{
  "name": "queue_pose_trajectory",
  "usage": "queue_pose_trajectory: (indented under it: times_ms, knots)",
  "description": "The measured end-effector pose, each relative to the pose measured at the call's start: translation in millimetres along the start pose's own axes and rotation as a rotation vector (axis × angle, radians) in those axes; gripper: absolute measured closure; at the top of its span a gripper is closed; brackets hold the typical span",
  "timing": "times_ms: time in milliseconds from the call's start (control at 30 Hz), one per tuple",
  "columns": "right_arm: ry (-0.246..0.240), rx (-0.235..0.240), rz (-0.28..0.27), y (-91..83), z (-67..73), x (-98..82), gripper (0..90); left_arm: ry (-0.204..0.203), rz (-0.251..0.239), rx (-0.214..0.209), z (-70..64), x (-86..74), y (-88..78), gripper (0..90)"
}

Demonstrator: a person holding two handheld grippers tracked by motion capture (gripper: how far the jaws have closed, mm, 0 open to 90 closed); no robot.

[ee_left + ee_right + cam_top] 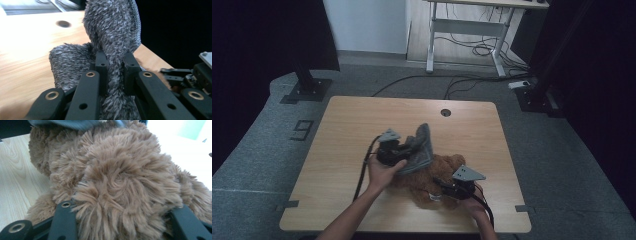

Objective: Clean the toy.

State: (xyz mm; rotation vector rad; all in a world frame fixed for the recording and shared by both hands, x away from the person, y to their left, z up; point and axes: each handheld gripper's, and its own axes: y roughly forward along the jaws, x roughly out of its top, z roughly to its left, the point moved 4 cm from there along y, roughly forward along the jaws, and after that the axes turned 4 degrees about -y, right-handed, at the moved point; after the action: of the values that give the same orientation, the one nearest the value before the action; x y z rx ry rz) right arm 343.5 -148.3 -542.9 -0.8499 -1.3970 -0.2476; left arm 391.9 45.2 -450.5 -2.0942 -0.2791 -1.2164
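On the floor, room: grey carpet [257,150] runs all round the work surface, with dark curtains at 9 and 3 o'clock and a white-framed desk [467,30] at 12 o'clock, black cables [472,50] loose beneath it.
Surface: light wooden table [352,125] with rounded corners, bare across its far half, a round cable hole [445,112] near its 12 o'clock edge.
Largest thing: brown shaggy plush teddy bear [432,180] lying on the table at about 5 o'clock from the table's middle, close to the near edge; in the right gripper view its fur [120,182] fills the space between the jaws.
Next: grey fuzzy fabric piece with a ribbed hem [422,147], raised off the table and touching the bear's upper side, at the table's middle.
Left gripper [114,62]: jaws closed tight on the grey fabric, which stands up between them; in the high view it sits at 10 o'clock from the bear [404,147].
Right gripper [120,215]: jaws clamped round a thick part of the bear, at 5 o'clock of the bear in the high view [439,187].
Hands: left hand [384,172] wraps its gripper's body; right hand [474,205] at the near edge.
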Motion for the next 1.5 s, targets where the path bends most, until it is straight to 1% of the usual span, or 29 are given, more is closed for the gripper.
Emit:
queue_pose_trajectory:
  times_ms: [67, 100, 133, 200, 233, 267, 333, 400, 500, 633, 733, 800, 833, 900, 967, 1000, 1067, 1133, 1200, 1300, 1400, 1467, 1500]
  knots:
    - [-0.002, -0.001, 0.000, 0.0, 0.1, 0.1, 49.5, 0.018, 0.036, -0.028, -15.1, 1.9, 20.2, 78.4]
    - [-0.001, -0.002, 0.000, 0.0, 0.2, 0.1, 49.4, 0.020, 0.046, -0.039, -19.9, 1.6, 26.2, 78.4]
    - [-0.001, -0.002, 0.000, 0.0, 0.1, 0.1, 49.4, 0.023, 0.059, -0.055, -27.3, 0.5, 35.7, 78.3]
    - [-0.001, -0.004, 0.000, 0.2, 0.2, 0.2, 49.4, 0.023, 0.086, -0.070, -37.2, -3.9, 50.0, 78.3]
    - [-0.002, -0.003, 0.002, 0.0, 0.1, 0.1, 49.3, 0.027, 0.101, -0.072, -40.1, -6.3, 55.1, 78.3]
    - [-0.003, -0.004, 0.002, 0.1, 0.1, 0.0, 49.3, 0.044, 0.120, -0.064, -43.4, -10.5, 62.3, 78.2]
    - [0.000, -0.005, 0.006, 0.3, -0.1, -0.9, 49.3, 0.065, 0.128, -0.048, -43.5, -14.1, 66.8, 78.0]
    - [0.007, -0.005, 0.003, 0.7, -0.5, -1.8, 49.3, 0.051, 0.125, -0.048, -39.3, -14.4, 64.9, 78.0]
    - [0.004, -0.009, 0.007, 1.2, 0.5, -0.9, 49.3, 0.037, 0.117, -0.034, -30.5, -15.0, 57.6, 78.1]
    - [0.003, -0.011, 0.008, 1.1, 0.5, -1.1, 49.3, 0.004, 0.100, -0.017, -13.7, -15.5, 40.2, 78.0]
    - [0.007, -0.011, 0.006, 1.1, 0.1, -1.2, 49.3, -0.003, 0.099, 0.014, -3.0, -16.8, 28.9, 78.0]
    - [0.008, -0.012, 0.006, 0.9, 0.1, -1.3, 49.3, -0.002, 0.090, 0.039, 7.3, -20.0, 18.1, 78.0]
    - [0.006, -0.013, 0.004, 0.9, 0.1, -1.4, 49.3, -0.007, 0.085, 0.042, 11.0, -21.4, 14.2, 78.0]
    - [0.005, -0.013, 0.005, 0.8, 0.2, -1.4, 49.3, -0.027, 0.064, 0.043, 21.4, -24.7, 0.5, 77.9]
    - [0.004, -0.013, 0.004, 0.7, 0.4, -1.4, 49.2, -0.033, 0.041, 0.056, 29.1, -26.0, -11.3, 77.8]
    - [0.004, -0.012, 0.004, 0.7, 0.3, -1.5, 49.2, -0.039, 0.026, 0.066, 35.0, -26.5, -20.1, 77.8]
    - [0.006, -0.014, 0.001, 0.7, 0.5, -1.5, 49.2, -0.062, 0.007, 0.069, 43.5, -27.1, -31.9, 77.7]
    - [0.006, -0.015, 0.001, 0.6, 0.6, -1.5, 49.2, -0.089, -0.020, 0.081, 54.0, -29.0, -45.8, 77.6]
    - [0.007, -0.015, 0.000, 0.6, 0.6, -1.6, 49.1, -0.113, -0.032, 0.091, 63.2, -32.6, -55.9, 77.6]
    - [0.010, -0.015, -0.001, 0.6, 0.1, -1.8, 49.0, -0.135, -0.033, 0.110, 75.9, -40.6, -64.9, 77.6]
    - [0.011, -0.015, -0.001, 0.7, 0.1, -1.9, 49.0, -0.149, -0.031, 0.121, 83.3, -48.5, -68.6, 77.7]
    - [0.012, -0.016, -0.001, 0.7, 0.1, -1.8, 49.0, -0.146, -0.029, 0.144, 87.6, -54.3, -70.0, 77.7]
    - [0.012, -0.016, -0.001, 0.7, 0.1, -1.8, 49.0, -0.134, -0.024, 0.164, 89.0, -56.7, -70.4, 77.8]
